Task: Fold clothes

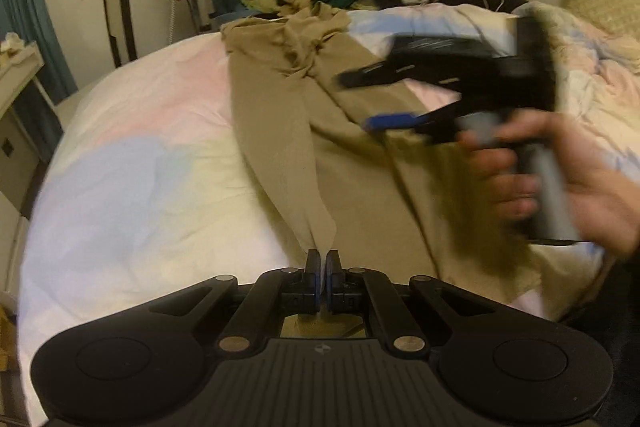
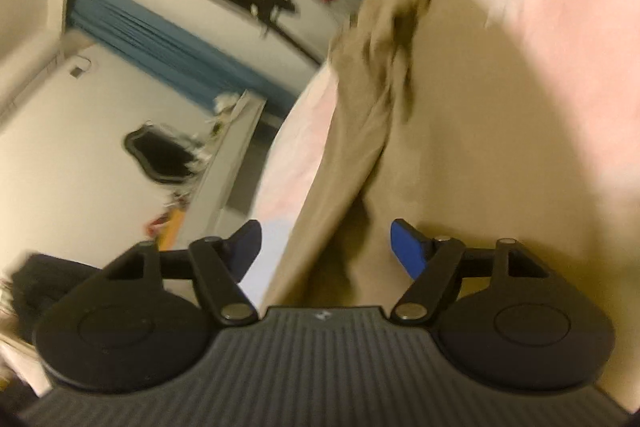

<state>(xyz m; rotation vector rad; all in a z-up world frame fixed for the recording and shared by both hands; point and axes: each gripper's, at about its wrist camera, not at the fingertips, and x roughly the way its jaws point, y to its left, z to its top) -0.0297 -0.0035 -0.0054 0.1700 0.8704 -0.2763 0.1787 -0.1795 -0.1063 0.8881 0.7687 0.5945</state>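
The khaki trousers (image 1: 280,115) are spread along the bed (image 1: 132,163). One leg's hem is pinched in the closed left gripper (image 1: 322,261); the right gripper (image 2: 326,247) is held wide, nothing clamped. Light, limp cloth is judged likely to sag, so the other hem should be taken.

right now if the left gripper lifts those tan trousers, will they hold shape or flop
Probably flop: the tan trousers hang in a limp strip from the shut left gripper. Likely light, since that small pinch raises a leg. The bunched waist may drag on the bed.
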